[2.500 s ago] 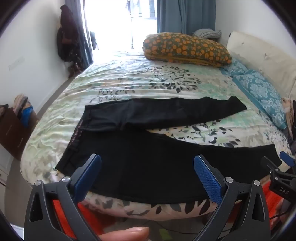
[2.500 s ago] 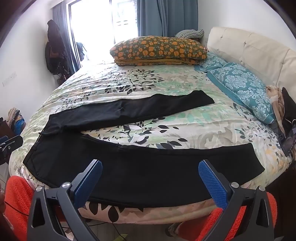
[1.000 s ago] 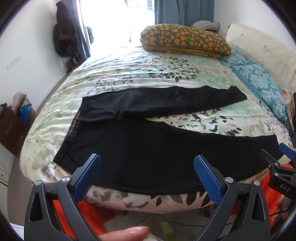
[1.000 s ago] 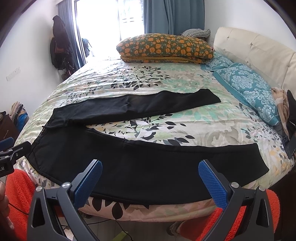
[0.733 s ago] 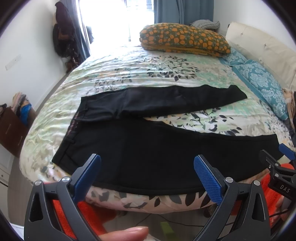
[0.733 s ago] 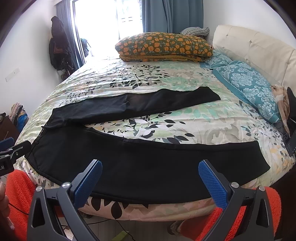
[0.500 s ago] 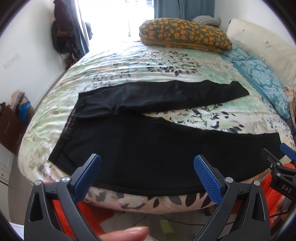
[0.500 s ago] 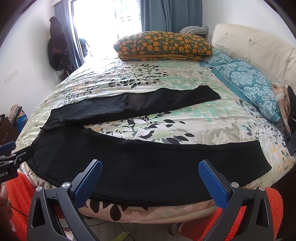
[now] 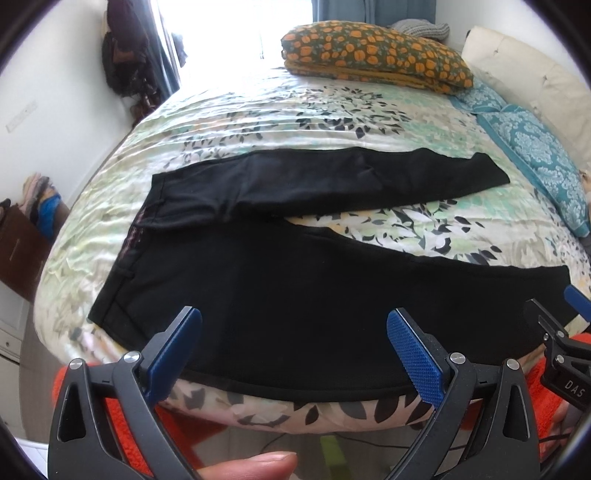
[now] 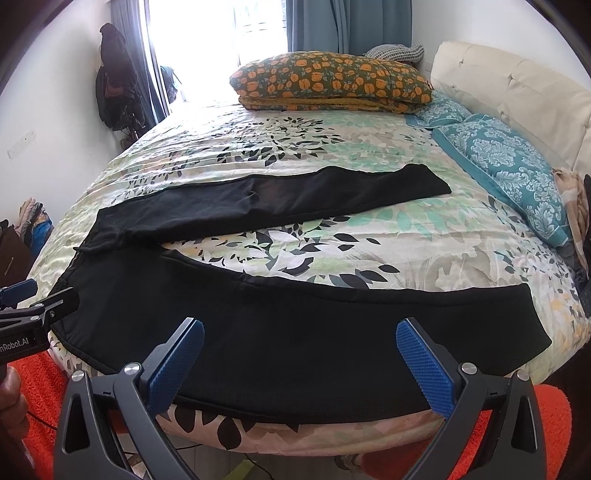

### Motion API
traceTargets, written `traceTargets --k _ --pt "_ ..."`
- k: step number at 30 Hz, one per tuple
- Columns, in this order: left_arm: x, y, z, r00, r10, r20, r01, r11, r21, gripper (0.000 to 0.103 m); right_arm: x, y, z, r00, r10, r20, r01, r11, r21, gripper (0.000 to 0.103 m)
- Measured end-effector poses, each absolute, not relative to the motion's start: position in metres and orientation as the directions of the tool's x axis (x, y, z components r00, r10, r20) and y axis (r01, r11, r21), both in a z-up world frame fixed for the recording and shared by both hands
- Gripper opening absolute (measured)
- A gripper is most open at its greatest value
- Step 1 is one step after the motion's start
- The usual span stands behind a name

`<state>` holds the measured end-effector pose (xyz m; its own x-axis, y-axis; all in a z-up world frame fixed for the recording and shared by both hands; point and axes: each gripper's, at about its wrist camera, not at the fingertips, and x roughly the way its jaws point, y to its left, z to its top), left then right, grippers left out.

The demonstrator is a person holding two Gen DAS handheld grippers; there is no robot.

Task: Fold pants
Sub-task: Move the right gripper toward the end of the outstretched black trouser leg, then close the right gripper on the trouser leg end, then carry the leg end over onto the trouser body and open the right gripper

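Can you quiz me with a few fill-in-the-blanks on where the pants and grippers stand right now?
1. The black pants lie spread on the bed with the two legs ____.
2. The left gripper and the right gripper are both ____.
3. The waistband lies toward the ____ gripper's side.
4. The orange-flowered pillow sits at the ____ edge of the bed.

Missing words: apart; open; left; far

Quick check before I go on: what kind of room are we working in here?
A bedroom, almost certainly: a bed with a floral leaf-print bedspread, stacked orange-flowered pillows beside a cream tufted headboard, and blue window curtains. Black pants lie spread on it.
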<state>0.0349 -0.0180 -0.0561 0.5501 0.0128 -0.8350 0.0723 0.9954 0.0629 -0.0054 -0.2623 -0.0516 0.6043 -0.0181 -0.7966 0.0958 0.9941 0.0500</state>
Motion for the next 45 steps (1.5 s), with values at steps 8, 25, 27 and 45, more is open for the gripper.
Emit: traceTargets --k 8,25,27,45 --pt "0.056 -0.028 -0.062 0.549 0.008 -0.836 0.072 0.996 0.056 0.101 0.005 -0.263 -0.067 0.589 0.007 -0.808 0.076 0.995 0.064 0.103" --pt "0.098 -0.033 -0.1 0.493 0.044 -0.869 0.026 0.998 0.065 0.101 0.231 -0.568 -0.173 0.595 0.079 -0.8 0.408 0.828 0.385 0.103" --pt "0.103 -0.031 -0.105 0.478 0.067 -0.876 0.017 0.996 0.085 0.101 0.272 -0.607 -0.191 0.573 0.066 -0.817 0.473 0.788 0.395 0.101" --pt "0.104 -0.027 -0.123 0.429 0.094 -0.899 0.004 0.994 0.106 0.101 0.269 -0.632 -0.211 0.532 -0.121 -0.838 0.557 0.796 0.238 0.012"
